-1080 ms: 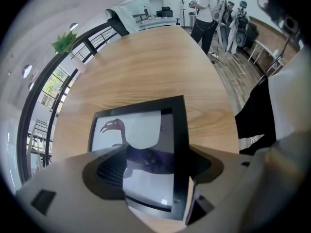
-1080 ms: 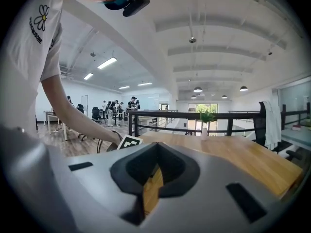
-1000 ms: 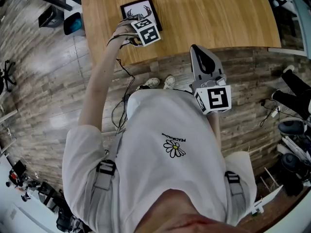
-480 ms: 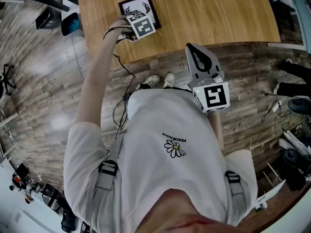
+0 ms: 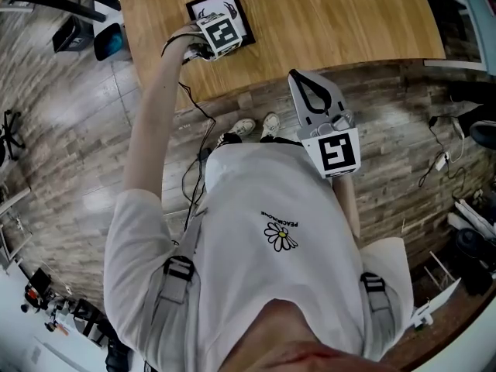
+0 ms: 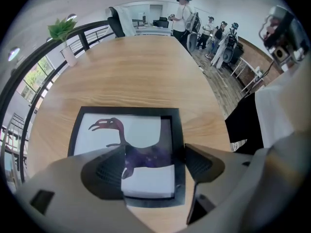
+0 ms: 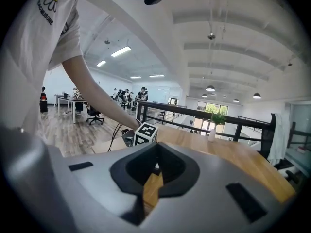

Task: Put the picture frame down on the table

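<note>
Table (image 5: 333, 14) beneath outstretched left gripper (image 6: 154, 165)

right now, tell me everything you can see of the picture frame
The picture frame is rectangular, with a thin black border around a white print of a dark long-necked bird. It lies flat, face up, on the wooden table near its edge. The left gripper hangs over its near end, jaws apart; contact is unclear.

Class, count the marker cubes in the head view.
2: one on the left gripper over the picture frame; one on the right gripper, off the table. None seems hidden.
</note>
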